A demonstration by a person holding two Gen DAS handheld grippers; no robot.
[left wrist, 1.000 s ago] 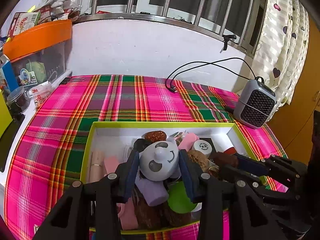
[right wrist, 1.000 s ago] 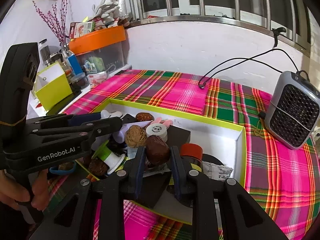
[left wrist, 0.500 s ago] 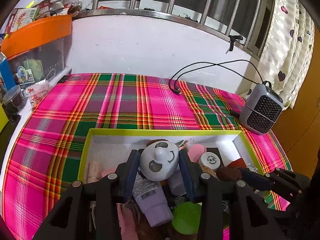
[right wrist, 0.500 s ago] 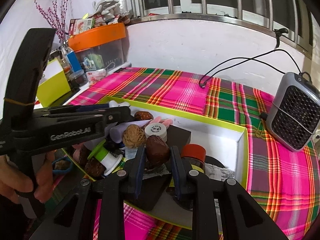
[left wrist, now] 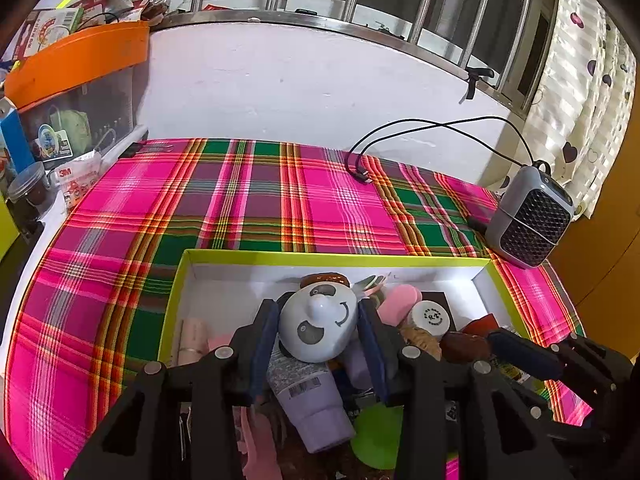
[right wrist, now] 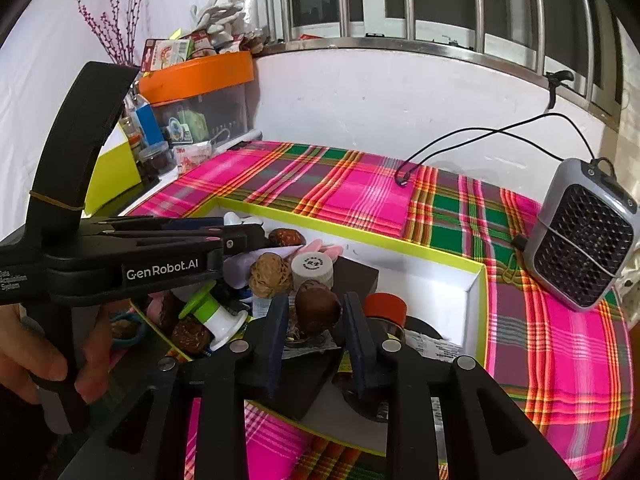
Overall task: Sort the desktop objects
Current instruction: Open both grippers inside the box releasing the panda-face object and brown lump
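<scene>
The left hand-held gripper is clamped on a panda figure, held above the lime-rimmed box at the 6 o'clock edge of the plaid tabletop. Its body reads "GenRobot.AI". The right hand-held gripper is closed on a brown nut over the same box. A white packet at 9 o'clock reads "3M".

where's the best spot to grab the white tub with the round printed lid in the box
Grip the white tub across its round side wall just under the lid, coming down from above. It stands upright with its flat lid facing up. The light walnut presses against one flank and the black block sits close on the other, so set the fingers front to back, probably.
</scene>
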